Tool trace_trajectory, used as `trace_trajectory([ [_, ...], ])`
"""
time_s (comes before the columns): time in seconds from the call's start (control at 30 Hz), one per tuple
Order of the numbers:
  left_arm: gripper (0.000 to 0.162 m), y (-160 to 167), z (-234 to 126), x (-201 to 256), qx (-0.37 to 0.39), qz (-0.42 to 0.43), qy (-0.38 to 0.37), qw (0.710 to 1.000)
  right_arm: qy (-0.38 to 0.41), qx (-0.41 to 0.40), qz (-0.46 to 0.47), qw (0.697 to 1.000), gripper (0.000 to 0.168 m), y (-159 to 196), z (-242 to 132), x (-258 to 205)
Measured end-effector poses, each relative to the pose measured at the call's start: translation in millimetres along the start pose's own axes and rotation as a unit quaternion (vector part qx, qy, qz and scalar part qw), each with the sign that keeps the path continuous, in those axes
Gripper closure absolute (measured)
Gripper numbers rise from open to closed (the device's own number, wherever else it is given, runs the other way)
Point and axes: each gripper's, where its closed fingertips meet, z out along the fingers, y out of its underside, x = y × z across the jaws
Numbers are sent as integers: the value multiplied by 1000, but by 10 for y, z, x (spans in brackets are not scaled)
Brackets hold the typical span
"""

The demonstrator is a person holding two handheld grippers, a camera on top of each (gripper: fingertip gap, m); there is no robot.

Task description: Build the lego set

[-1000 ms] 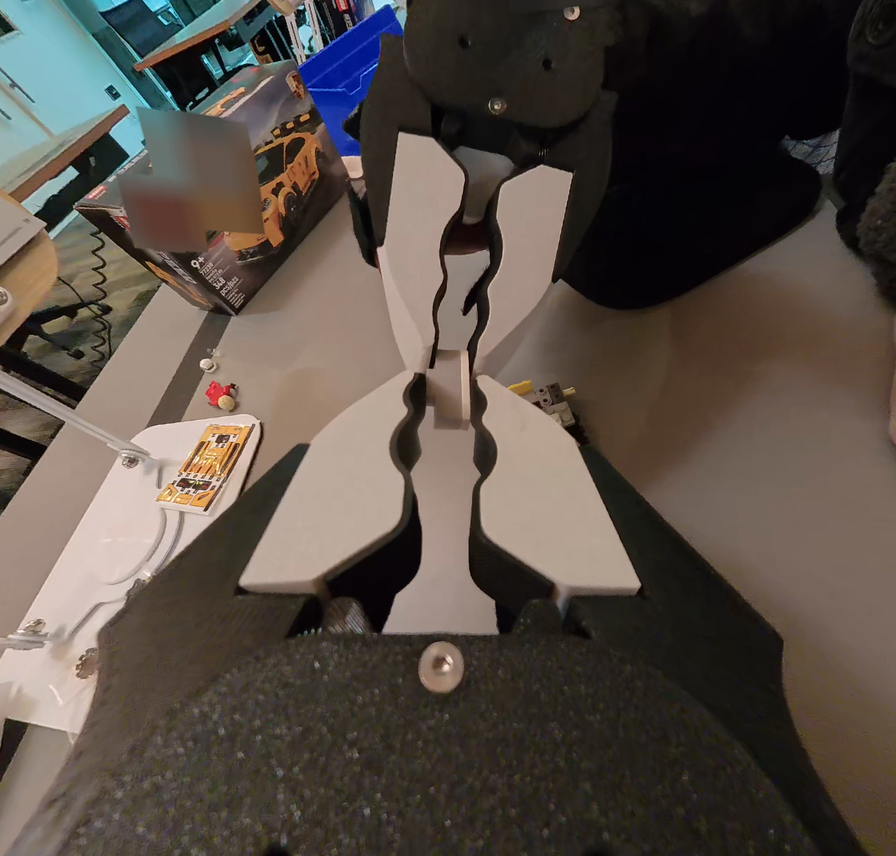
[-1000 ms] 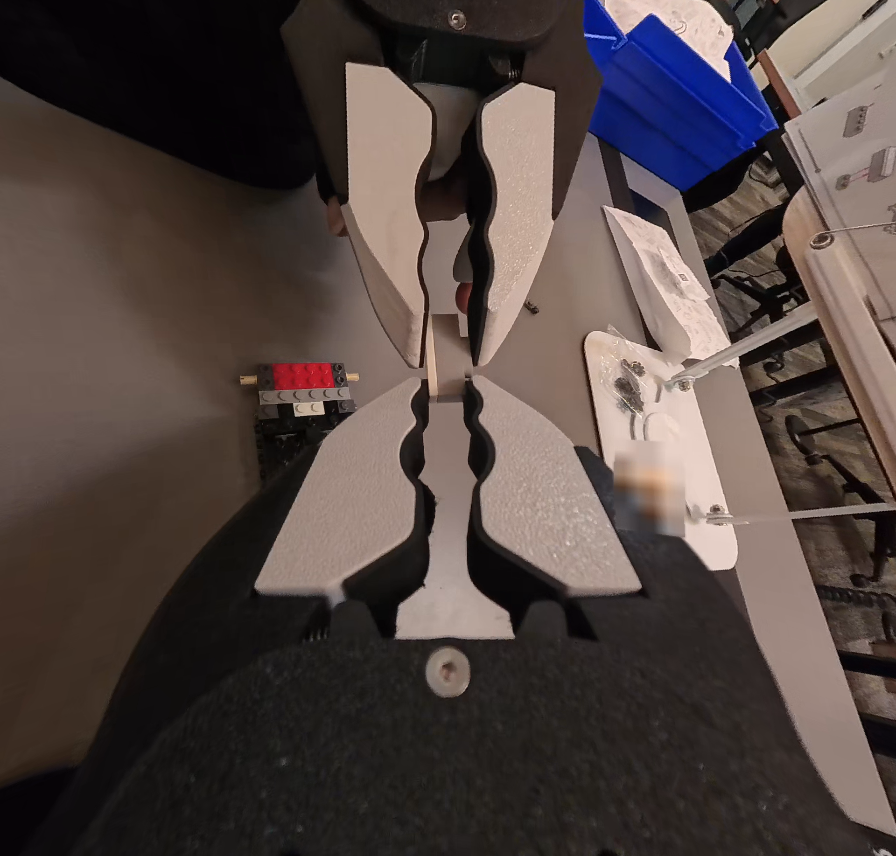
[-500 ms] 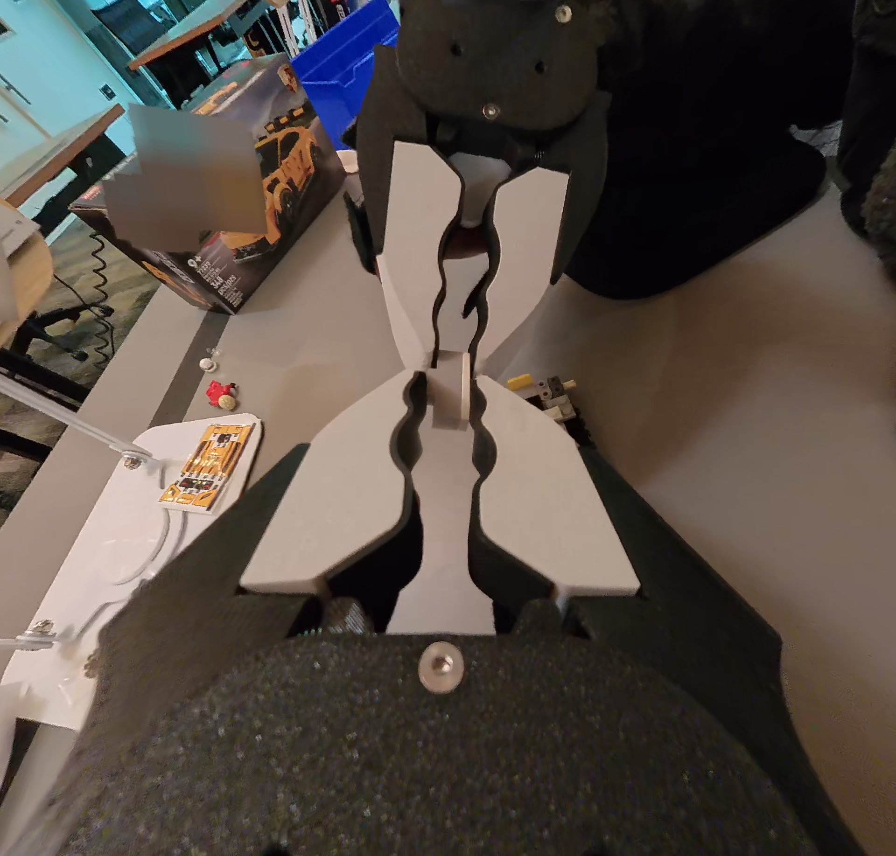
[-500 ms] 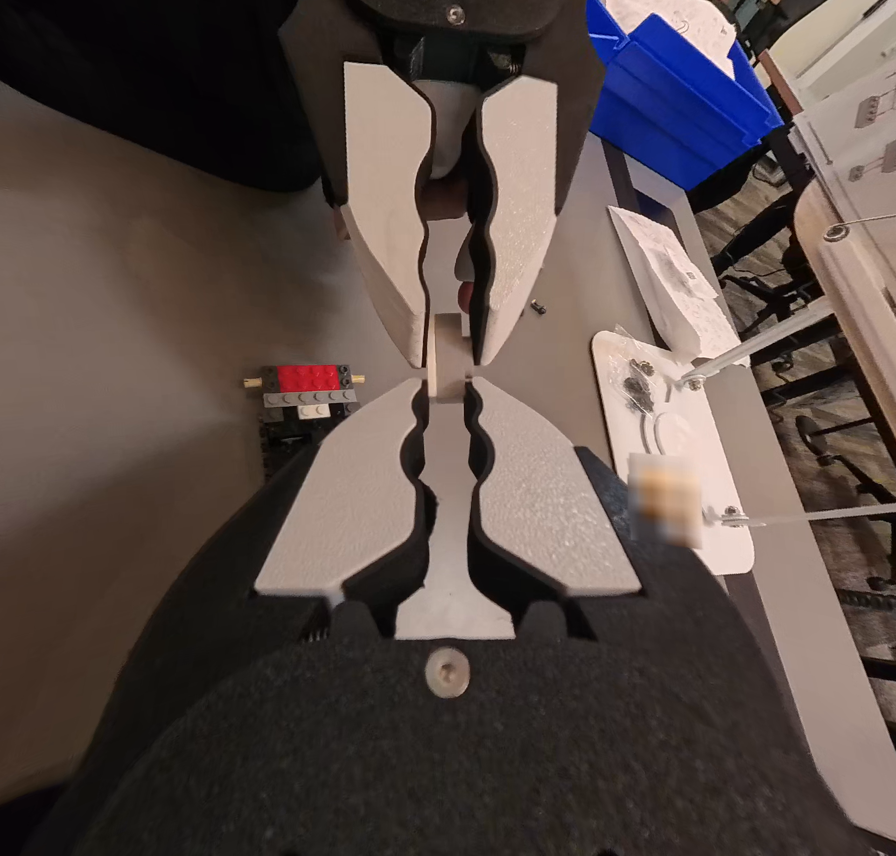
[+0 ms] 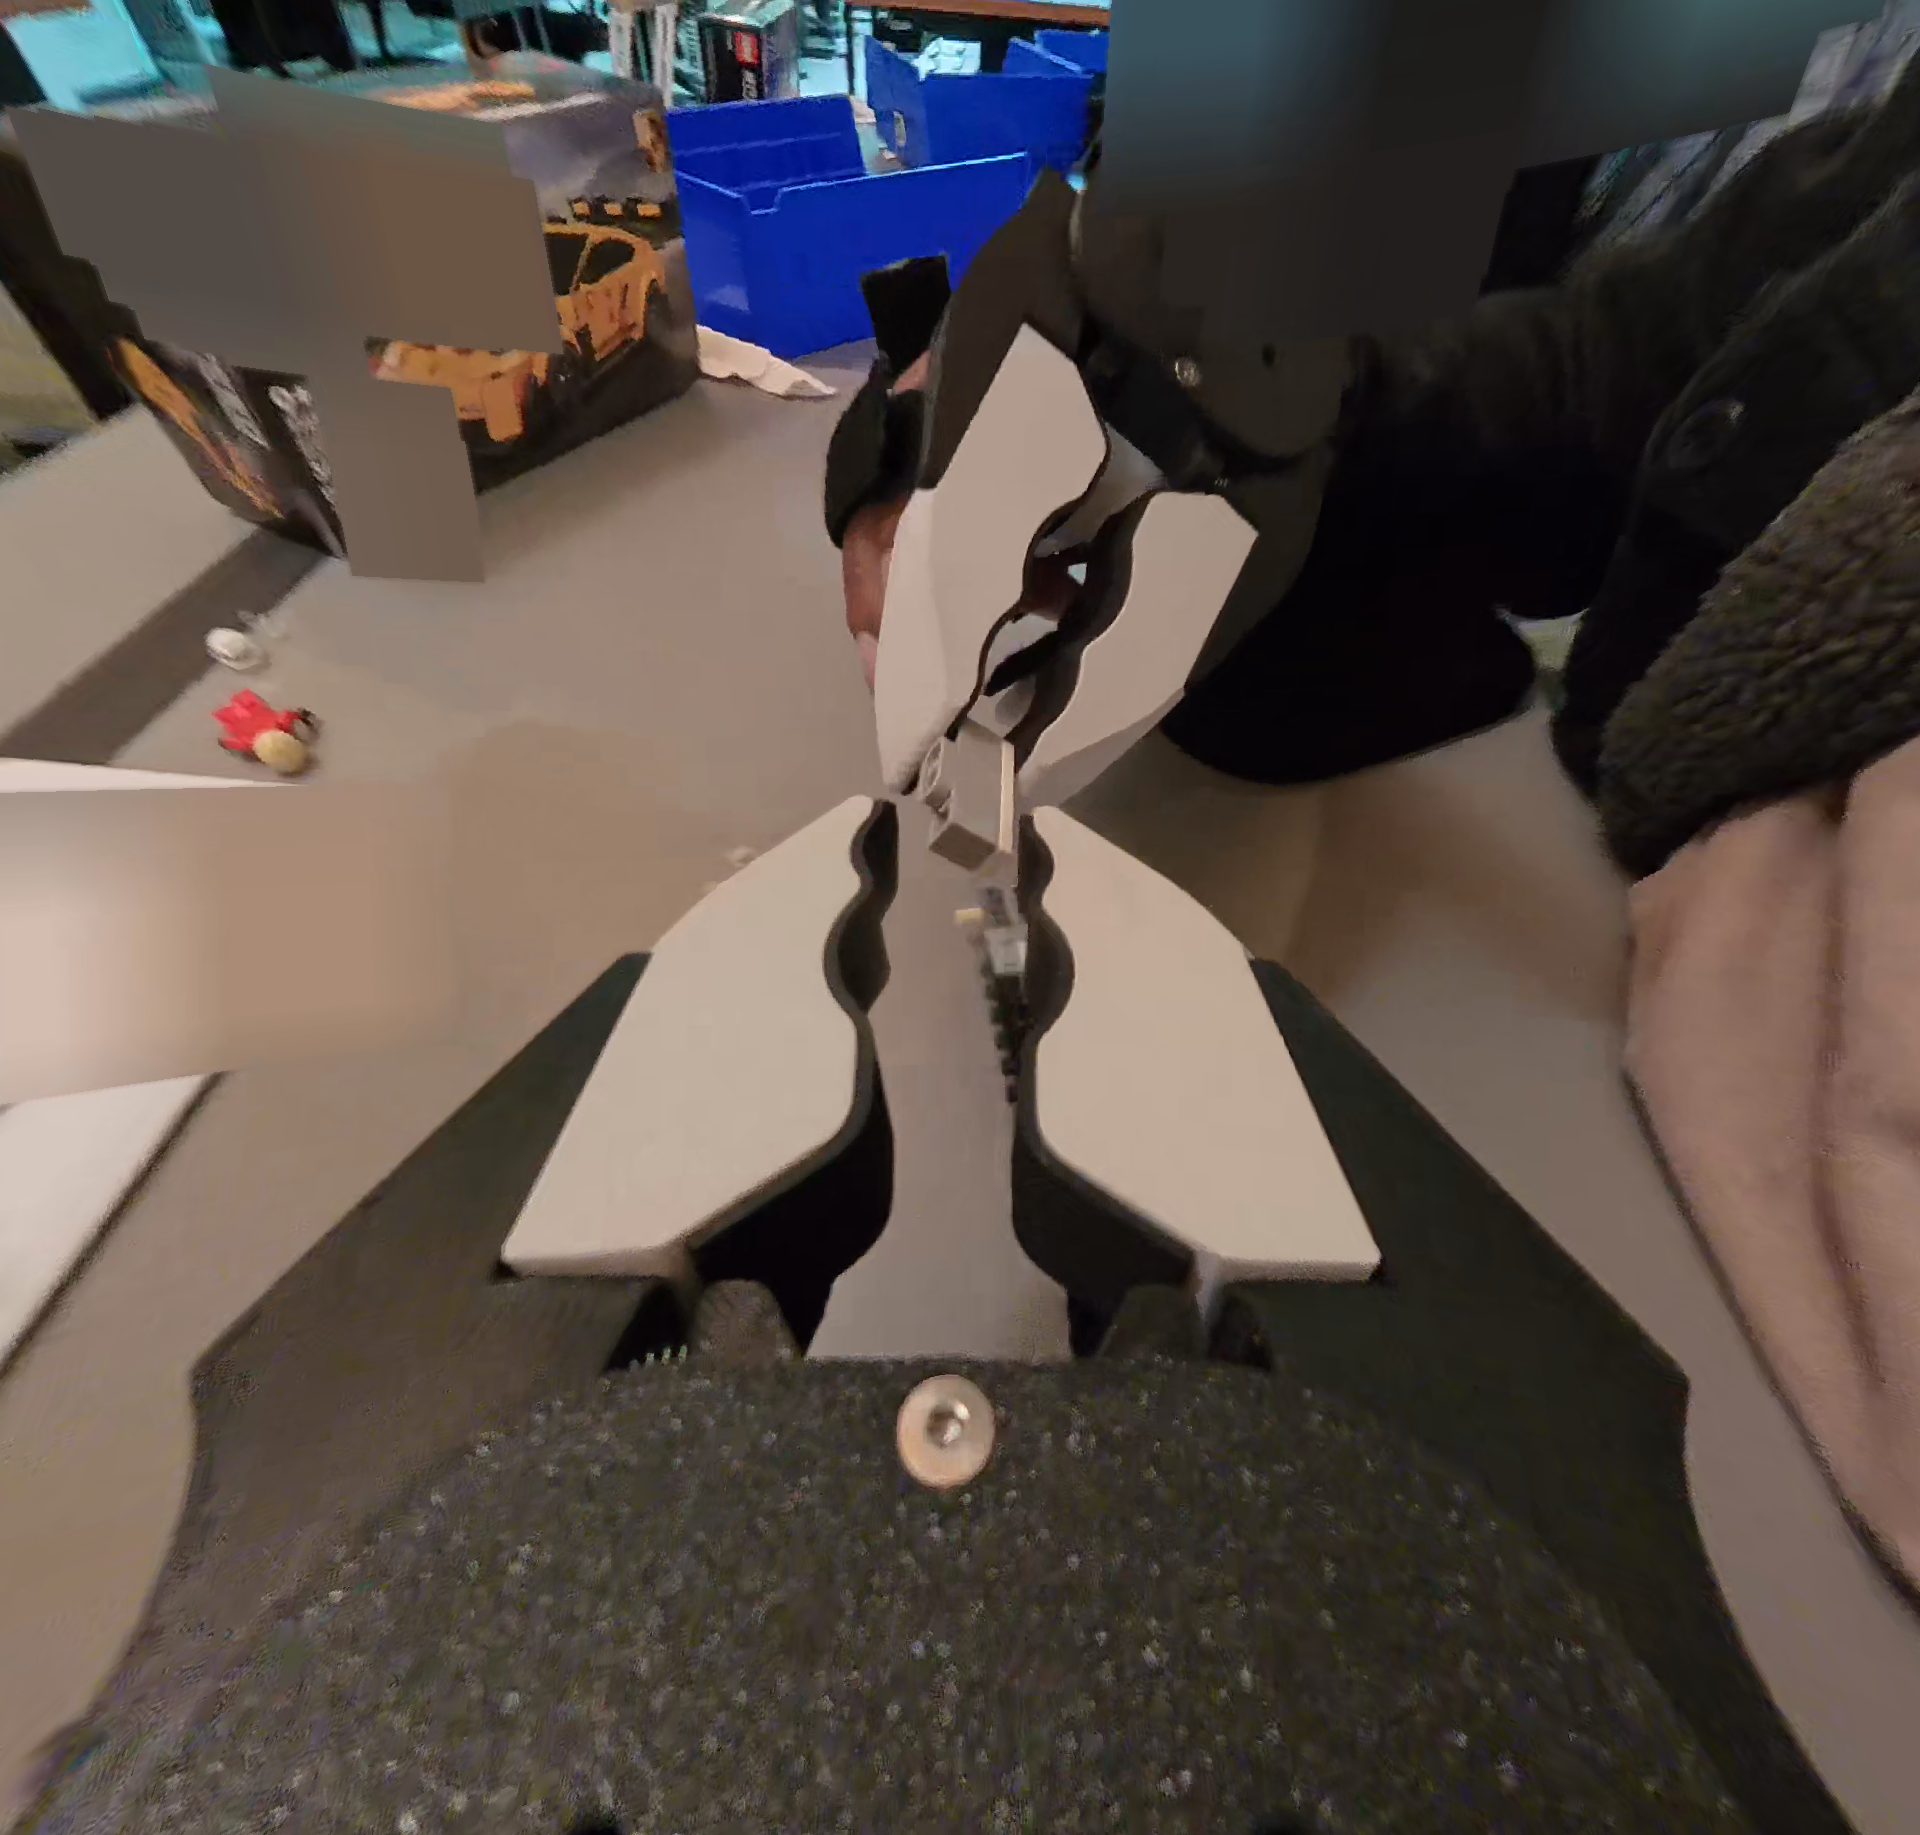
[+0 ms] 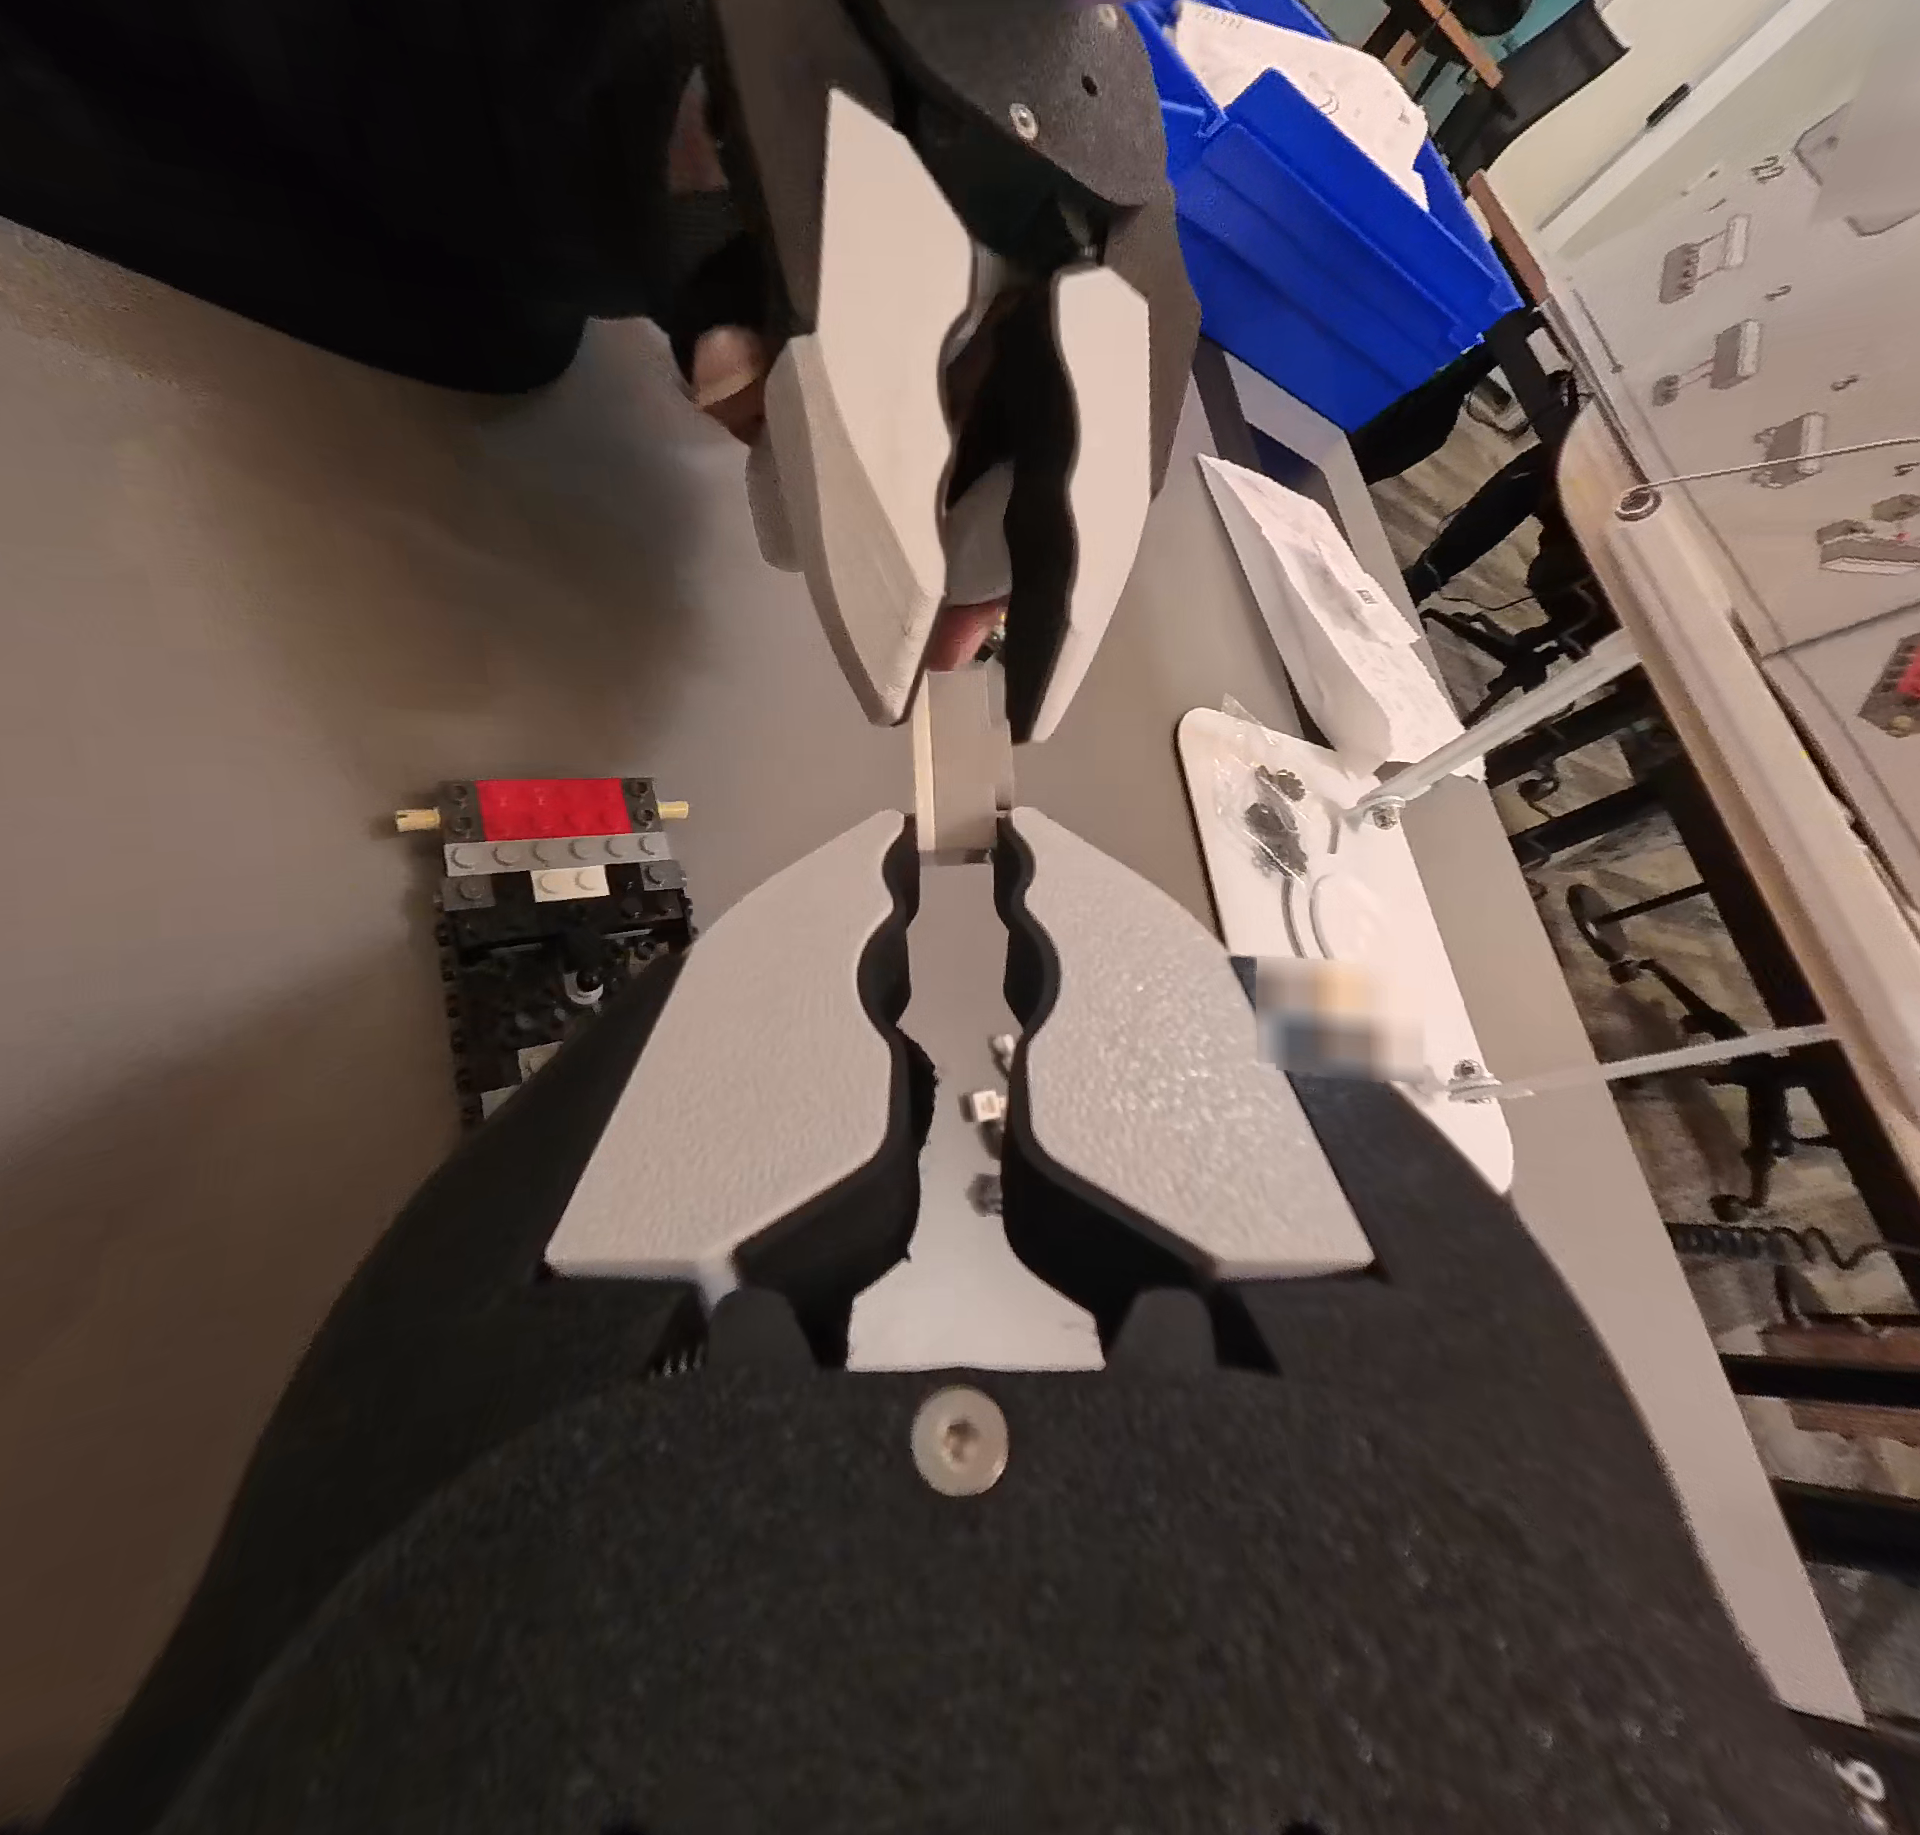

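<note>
A small grey lego piece (image 5: 971, 798) is held in the air between the two grippers, tip to tip. In the left wrist view my left gripper (image 5: 956, 814) is shut on its near end, and my right gripper comes in tilted from above, shut on its far end. In the right wrist view the piece (image 6: 961, 777) sits between my right gripper's (image 6: 958, 821) tips, with the left gripper's fingers (image 6: 883, 497) clamped on its other end. The partly built model (image 6: 561, 881), black with red and grey plates, lies on the grey table to the left, below the grippers.
A lego box (image 5: 582, 331) and blue bins (image 5: 831, 216) stand at the back. A red piece (image 5: 249, 725) and a white piece (image 5: 234, 647) lie on the left. A white tray (image 6: 1340, 944) with small black parts and an instruction sheet (image 6: 1320, 580) lie on the right. A person's sleeve (image 5: 1766, 642) is close. Both grippers' tips are close together, under 4 cm apart.
Both grippers have twisted against each other while still holding the grey piece, which now sits tilted. The left wrist view has swung up, so the box and bins show more level.
</note>
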Motion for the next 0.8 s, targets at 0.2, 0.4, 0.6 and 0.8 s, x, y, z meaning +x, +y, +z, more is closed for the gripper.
trace_trajectory([
  [0.2,146,-9,24,26,25,-112,60,992,17,7,-16,1000,155,-27,35,12],
  [0.4,148,-68,8,-4,40,-145,62,987,45,18,-24,999,155,-71,32,78],
  [0.6,153,-55,1,-33,34,-120,45,991,17,25,46,998,153,-30,69,63],
  [0.8,154,-51,-9,-35,27,-93,35,995,-48,61,150,986,150,-22,40,36],
])
